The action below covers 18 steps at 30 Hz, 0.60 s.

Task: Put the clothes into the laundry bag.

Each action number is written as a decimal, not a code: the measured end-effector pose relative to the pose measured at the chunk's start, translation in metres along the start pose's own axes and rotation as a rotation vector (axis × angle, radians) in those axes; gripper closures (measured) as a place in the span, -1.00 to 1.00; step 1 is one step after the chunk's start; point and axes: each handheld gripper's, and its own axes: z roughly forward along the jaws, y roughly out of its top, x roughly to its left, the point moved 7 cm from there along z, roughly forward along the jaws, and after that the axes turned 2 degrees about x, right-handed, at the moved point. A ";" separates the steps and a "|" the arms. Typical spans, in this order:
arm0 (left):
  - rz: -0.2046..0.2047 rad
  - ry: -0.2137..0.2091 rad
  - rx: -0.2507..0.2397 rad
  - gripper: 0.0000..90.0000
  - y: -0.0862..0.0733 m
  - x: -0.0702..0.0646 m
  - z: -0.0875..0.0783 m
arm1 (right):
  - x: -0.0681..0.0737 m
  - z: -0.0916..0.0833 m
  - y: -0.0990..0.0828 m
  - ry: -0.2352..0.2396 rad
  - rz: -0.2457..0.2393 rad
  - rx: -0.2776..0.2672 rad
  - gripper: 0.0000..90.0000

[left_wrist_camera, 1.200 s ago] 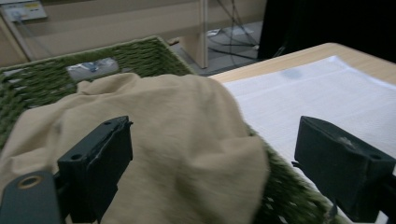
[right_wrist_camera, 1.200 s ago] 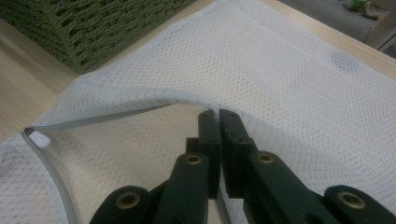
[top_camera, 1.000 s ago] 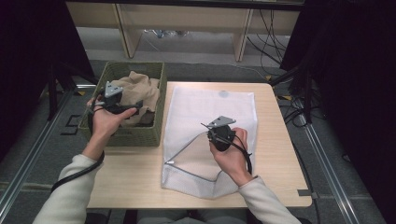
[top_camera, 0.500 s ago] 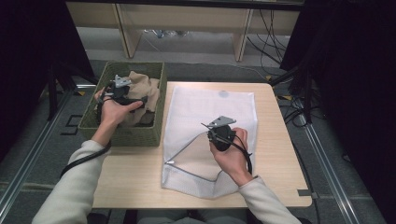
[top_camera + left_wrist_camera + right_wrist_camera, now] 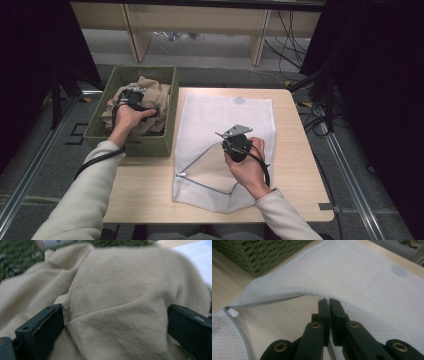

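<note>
A beige cloth [image 5: 156, 95] lies bunched in a green woven basket [image 5: 173, 107] left of the table. My left gripper [image 5: 131, 96] is down on the cloth. In the left gripper view the jaws stand wide apart with a fold of the cloth [image 5: 120, 290] between them, so the left gripper [image 5: 115, 332] is open. A white mesh laundry bag [image 5: 225, 110] lies flat on the table. My right gripper [image 5: 230, 145] is shut on the upper edge of the bag's mouth and holds it slightly raised. In the right gripper view, my right gripper [image 5: 329, 302] pinches the mesh bag [image 5: 374, 277] at its hem.
The bag's zip runs along the opening, with its white pull [image 5: 233, 313] at the left end near the table's front. The basket wall [image 5: 262, 255] stands close beside the bag. A wooden shelf frame [image 5: 260, 30] and cables [image 5: 320, 100] lie beyond the table.
My left hand has moved a little to the right and sunk into the basket, onto the cloth. The right gripper and the bag edge have stayed put.
</note>
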 end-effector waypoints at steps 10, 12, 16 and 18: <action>0.009 0.020 0.137 -0.40 -0.022 0.005 0.019 | 0.001 0.001 -0.002 0.009 0.001 0.014 0.98; 0.004 0.031 0.152 -0.11 -0.022 0.006 0.019 | 0.000 0.001 -0.001 0.009 -0.011 0.010 0.98; -0.016 0.003 0.160 0.42 -0.023 0.007 0.021 | 0.001 0.000 -0.002 0.010 0.011 0.010 0.98; -0.027 -0.020 0.160 0.62 -0.023 0.006 0.021 | -0.001 0.000 -0.001 0.006 0.004 0.003 0.98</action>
